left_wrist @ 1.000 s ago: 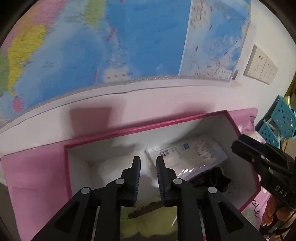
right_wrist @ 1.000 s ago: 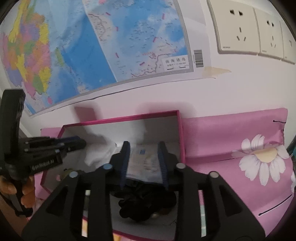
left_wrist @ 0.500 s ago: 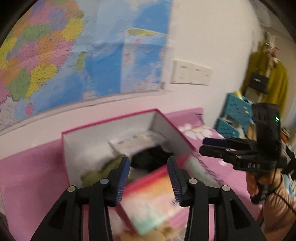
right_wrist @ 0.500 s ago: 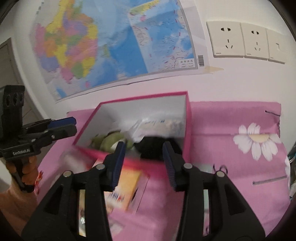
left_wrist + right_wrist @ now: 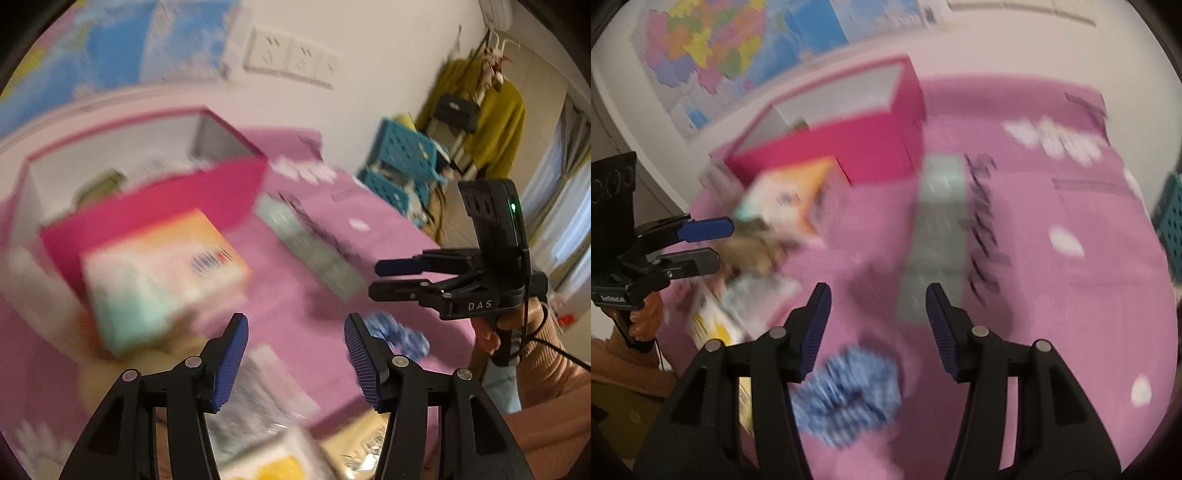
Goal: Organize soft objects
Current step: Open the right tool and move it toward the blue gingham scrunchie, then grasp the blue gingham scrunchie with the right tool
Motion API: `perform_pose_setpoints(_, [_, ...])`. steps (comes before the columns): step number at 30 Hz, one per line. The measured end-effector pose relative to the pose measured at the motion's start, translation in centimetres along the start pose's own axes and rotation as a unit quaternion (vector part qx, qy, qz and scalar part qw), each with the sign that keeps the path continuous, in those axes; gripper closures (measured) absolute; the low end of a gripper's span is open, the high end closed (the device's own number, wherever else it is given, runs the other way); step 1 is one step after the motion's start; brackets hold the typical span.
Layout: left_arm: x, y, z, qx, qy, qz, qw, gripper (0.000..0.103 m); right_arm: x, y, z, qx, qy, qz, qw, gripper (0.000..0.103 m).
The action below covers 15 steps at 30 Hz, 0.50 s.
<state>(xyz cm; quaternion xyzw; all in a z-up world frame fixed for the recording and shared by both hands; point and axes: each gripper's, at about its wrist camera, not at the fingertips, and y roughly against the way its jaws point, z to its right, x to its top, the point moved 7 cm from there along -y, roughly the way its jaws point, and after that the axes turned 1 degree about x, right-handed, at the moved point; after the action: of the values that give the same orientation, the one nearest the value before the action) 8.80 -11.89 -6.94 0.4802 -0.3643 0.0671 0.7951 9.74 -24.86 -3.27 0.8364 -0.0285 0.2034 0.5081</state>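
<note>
Scrunchie (image 5: 849,391), blue-and-white, soft: lies on the pink worktop cloth (image 5: 1052,295), near edge, just below the right tool (image 5: 877,325) and touching neither pad.
Right tool: jaws apart, having just been opening, nothing between them.
Left tool (image 5: 295,356): jaws likewise apart and just opened, empty; beneath it blurred packets, not identifiable.
Pink box (image 5: 827,147): far left, open-topped, already holding some items; a tissue pack (image 5: 790,199) leans at its near wall.
Grey-green strip (image 5: 934,229): lies on the cloth right of the box.
Step, as judged: reach for the next soft item, probably the scrunchie. Next move calls for lowering the right tool over it and closing.
Room: right half of the cloth is open; left side is crowded, near the worktop edge.
</note>
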Motion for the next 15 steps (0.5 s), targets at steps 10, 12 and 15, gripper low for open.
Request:
perform_pose_setpoints(10, [-3.0,-3.1,3.1,-0.035,-0.019,-0.054,0.9977,0.048,-3.5,-1.2,-0.9,0.013,0.009,-0.04,0.999,0.048])
perform_pose_setpoints(12, [-3.5,-3.5,3.2,-0.042,-0.017,-0.063,0.997,0.048,-3.6,-1.4,-1.1,0.018,0.009,-0.04,0.999,0.048])
perform_pose_setpoints(15, [-3.9,-4.0,3.4,-0.053,-0.015,-0.075,0.9957,0.048,-3.8,-1.5,-1.3,0.018,0.02,-0.039,0.999,0.061])
